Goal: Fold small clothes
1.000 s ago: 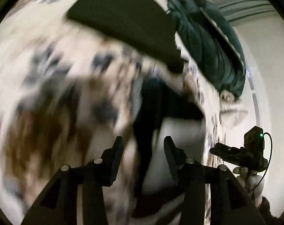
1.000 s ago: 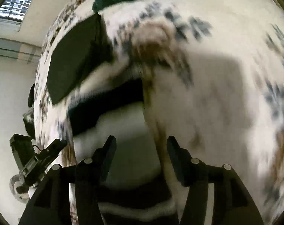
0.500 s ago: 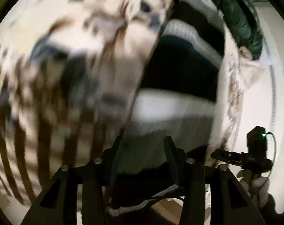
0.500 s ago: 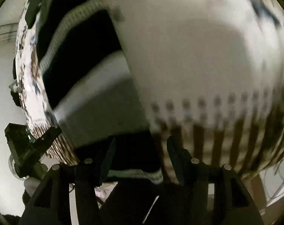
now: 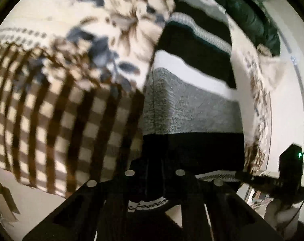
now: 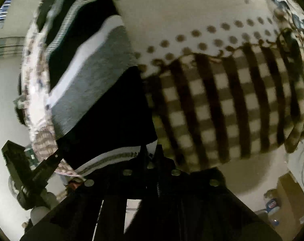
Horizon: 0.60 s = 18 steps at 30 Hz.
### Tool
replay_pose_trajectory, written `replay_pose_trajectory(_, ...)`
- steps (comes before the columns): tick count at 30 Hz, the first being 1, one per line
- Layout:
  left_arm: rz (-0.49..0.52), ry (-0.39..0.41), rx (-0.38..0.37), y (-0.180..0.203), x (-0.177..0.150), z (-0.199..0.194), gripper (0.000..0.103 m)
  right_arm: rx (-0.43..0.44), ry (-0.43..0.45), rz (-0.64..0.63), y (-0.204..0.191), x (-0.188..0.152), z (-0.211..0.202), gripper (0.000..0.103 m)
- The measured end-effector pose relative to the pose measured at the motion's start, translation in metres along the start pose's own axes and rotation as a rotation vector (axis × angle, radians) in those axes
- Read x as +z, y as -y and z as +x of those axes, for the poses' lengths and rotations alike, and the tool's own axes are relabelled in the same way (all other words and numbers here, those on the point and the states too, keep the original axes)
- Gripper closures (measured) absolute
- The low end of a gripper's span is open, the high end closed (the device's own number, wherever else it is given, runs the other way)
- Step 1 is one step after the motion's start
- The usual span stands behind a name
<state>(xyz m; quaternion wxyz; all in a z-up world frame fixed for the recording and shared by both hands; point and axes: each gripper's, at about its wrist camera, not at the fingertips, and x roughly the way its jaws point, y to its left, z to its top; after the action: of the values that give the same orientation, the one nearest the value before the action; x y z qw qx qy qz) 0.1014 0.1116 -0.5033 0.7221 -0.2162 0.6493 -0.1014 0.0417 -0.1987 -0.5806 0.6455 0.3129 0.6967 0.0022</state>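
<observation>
1. Black knit fills the space just ahead of my left gripper (image 5: 155, 160): its jaws are pressed together on the near hem of the striped garment (image 5: 192, 108), at the garment's left corner as that wrist sees it.
2. My right gripper (image 6: 150, 156) is likewise pressed together, pinching the white-trimmed hem edge of the same garment at its opposite corner.
3. A patterned band runs along that white hem trim (image 6: 111, 158). It may be lettering, but it is too blurred for me to read, and I can make out no brand or label anywhere else.
4. Going outward from the hem, the garment shows a black band, a grey knit band, a white stripe, then black again with thin grey stripes.
5. The garment lies flat on a bedspread (image 5: 61, 110), with its hem at the near edge of the bed where the cover hangs down.
6. The bedspread has a brown and cream check border nearest me, a row of brown dots above it, and blue and brown flower print farther in.
7. Beyond the far end of the garment, a dark green quilted cloth (image 5: 252, 14) lies bunched on the bed.
8. Each wrist view catches the other gripper off to the side, near the bed's edge.
</observation>
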Motion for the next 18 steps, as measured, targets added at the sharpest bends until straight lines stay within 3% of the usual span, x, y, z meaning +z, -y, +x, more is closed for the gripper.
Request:
replay_pose_trajectory(3,-0.005,0.005,0.059,-0.019,0.008,-0.003,0.095,0.070,-0.061,0.001,0.004,-0.006,0.006,0.096)
replay_pose_trajectory(4,-0.012,-0.013,0.069,-0.023,0.007,0.001,0.091,0.046,-0.120,-0.006,0.010,-0.008,0.019,0.096)
replay_pose_trajectory(5,-0.035,-0.037,0.056,-0.031,0.008,0.004,0.090,0.013,-0.141,0.000,0.012,-0.010,0.026,0.090)
replay_pose_trajectory(7,-0.088,-0.054,0.034,-0.041,0.004,0.002,0.083,-0.030,-0.151,0.053,0.030,-0.015,0.029,0.088)
replay_pose_trajectory(10,-0.117,-0.058,0.003,-0.045,-0.010,-0.006,0.079,0.095,-0.146,0.132,0.049,-0.029,0.018,0.058)
replay_pose_trajectory(11,-0.128,-0.072,0.005,-0.045,-0.016,-0.004,0.079,0.121,-0.140,0.153,0.054,-0.034,0.015,0.055)
replay_pose_trajectory(14,-0.159,-0.119,0.014,-0.048,-0.029,0.009,0.079,0.236,-0.144,0.265,0.074,-0.047,0.023,0.055)
replay_pose_trajectory(16,-0.169,-0.129,0.037,-0.042,-0.034,0.015,0.079,0.266,-0.134,0.331,0.085,-0.045,0.031,0.055)
replay_pose_trajectory(18,-0.171,-0.104,0.072,-0.034,-0.036,0.021,0.080,0.310,-0.097,0.387,0.090,-0.043,0.039,0.065)
